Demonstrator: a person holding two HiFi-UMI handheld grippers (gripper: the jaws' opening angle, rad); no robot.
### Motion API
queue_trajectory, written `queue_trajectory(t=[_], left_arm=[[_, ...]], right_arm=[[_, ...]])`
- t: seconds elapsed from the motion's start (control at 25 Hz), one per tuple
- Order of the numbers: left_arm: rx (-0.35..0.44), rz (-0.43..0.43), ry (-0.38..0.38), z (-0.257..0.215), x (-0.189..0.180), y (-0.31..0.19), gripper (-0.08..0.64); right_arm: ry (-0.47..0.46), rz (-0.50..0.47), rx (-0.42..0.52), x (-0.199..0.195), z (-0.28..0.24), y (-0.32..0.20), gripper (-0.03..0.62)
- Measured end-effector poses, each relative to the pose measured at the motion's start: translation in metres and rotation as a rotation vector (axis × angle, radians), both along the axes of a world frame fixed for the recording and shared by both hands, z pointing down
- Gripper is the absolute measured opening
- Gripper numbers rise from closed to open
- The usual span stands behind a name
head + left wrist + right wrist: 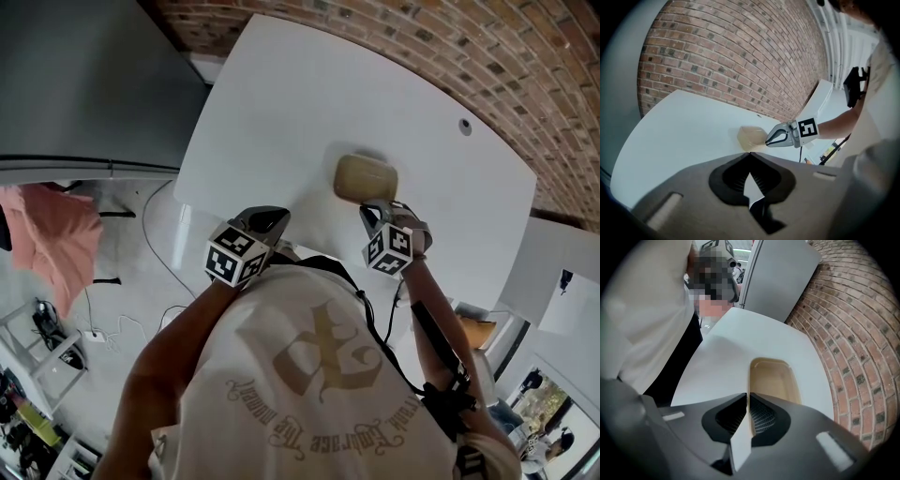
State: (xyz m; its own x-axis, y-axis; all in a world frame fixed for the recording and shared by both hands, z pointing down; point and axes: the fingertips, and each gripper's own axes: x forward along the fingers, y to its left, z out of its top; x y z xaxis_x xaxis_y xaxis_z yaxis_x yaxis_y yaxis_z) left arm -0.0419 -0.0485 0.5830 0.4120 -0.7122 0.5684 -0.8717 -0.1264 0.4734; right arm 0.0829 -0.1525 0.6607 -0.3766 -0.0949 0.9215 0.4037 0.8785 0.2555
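A shallow tan tray (364,176) lies on the white table (300,94) near its front edge. My right gripper (379,208) is at the tray's near end. In the right gripper view the jaws are closed, with the near rim of the tray (772,380) pinched between them at the right gripper (749,395). The left gripper view shows that right gripper (768,140) touching the tray (751,137) from the side. My left gripper (272,217) hovers over the table edge to the left of the tray. This left gripper (750,154) has its jaws together and holds nothing.
A red brick wall (450,47) runs behind the table. A grey cabinet (84,84) stands at the left, with pink cloth (47,234) and cables on the floor below it. A small round hole (465,125) sits in the table's far right part.
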Motion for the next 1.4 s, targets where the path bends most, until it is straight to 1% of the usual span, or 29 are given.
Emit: queue_trajectory(t=[0.2,0.4,0.68,0.92,1.28,1.4], left_arm=[[-0.003,0.001,-0.007,-0.001,-0.005,0.008,0.005],[0.008,0.022,-0.009,-0.004,-0.006,0.012,0.005],[0.036,0.086,-0.011,-0.01,-0.007,0.014,0.005],[0.058,0.134,-0.005,-0.014,-0.009,0.021,0.005],[0.074,0.26,0.009,-0.014,0.001,0.033,0.005],[0.081,0.318,0.011,-0.014,0.008,0.037,0.005]], right_arm=[[-0.034,0.023,0.014,-0.003,-0.009,0.002,0.028],[-0.072,0.06,0.017,-0.007,-0.022,0.008,0.026],[-0.123,0.154,0.03,-0.007,-0.04,0.017,0.026],[-0.13,0.226,0.053,0.002,-0.051,0.031,0.026],[-0.133,0.377,0.078,0.028,-0.062,0.065,0.026],[-0.132,0.434,0.088,0.039,-0.065,0.08,0.026]])
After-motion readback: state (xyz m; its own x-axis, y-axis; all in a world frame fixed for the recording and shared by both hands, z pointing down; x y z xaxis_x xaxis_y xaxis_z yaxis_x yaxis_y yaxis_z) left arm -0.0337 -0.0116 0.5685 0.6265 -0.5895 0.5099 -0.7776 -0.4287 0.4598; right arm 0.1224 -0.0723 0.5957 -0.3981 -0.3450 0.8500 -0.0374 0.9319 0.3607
